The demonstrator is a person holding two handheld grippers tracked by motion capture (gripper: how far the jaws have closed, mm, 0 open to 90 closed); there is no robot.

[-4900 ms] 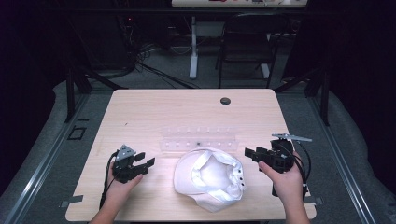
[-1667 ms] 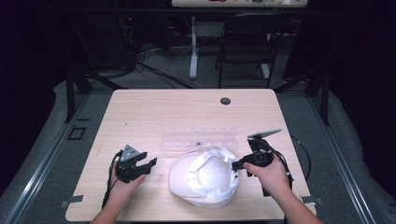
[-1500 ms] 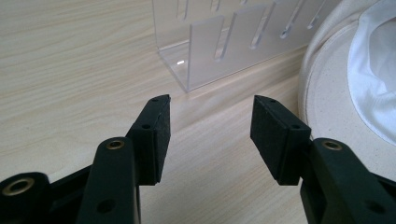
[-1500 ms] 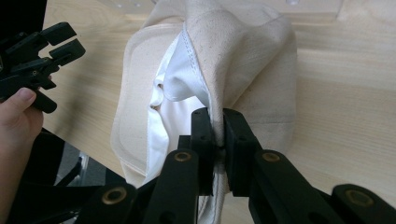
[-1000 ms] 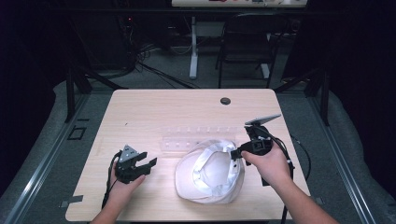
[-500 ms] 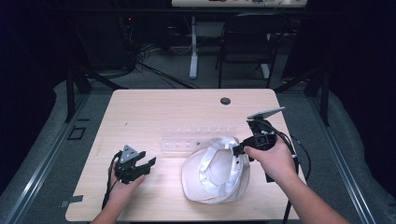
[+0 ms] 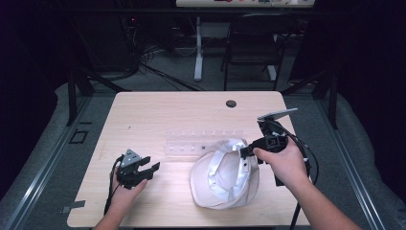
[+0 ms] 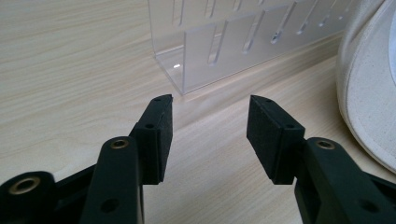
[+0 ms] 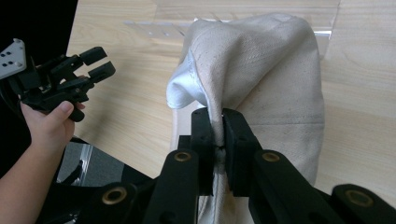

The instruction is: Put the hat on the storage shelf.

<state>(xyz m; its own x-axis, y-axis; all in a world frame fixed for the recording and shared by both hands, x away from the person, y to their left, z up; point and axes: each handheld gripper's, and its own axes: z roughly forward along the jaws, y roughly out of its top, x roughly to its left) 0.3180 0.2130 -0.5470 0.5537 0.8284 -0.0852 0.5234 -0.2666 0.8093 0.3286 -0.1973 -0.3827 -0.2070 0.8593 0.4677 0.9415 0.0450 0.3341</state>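
A white cloth cap [image 7: 225, 175] lies upside down on the wooden table [image 7: 158, 115], right of centre. My right gripper [image 7: 246, 152] is shut on its right rim and holds that edge raised; in the right gripper view the pads [image 9: 205, 128] pinch the folded fabric of the cap [image 9: 261, 70]. My left gripper [image 7: 149, 167] rests on the table at the front left, apart from the cap. It is open; its jaws have just been closing a little, with nothing between them [image 8: 209, 135]. The cap's brim [image 8: 369, 93] lies to its right.
A clear acrylic rack with slots [image 7: 201, 141] lies flat behind the cap, close in front of the left gripper [image 8: 219, 51]. A dark round grommet [image 7: 231, 103] sits near the table's far edge. A chair [image 7: 253, 43] and cables stand beyond the table.
The right gripper has taken the cap's rim, lifted it and drawn the cap slightly to the right. The left hand has stayed where it was.
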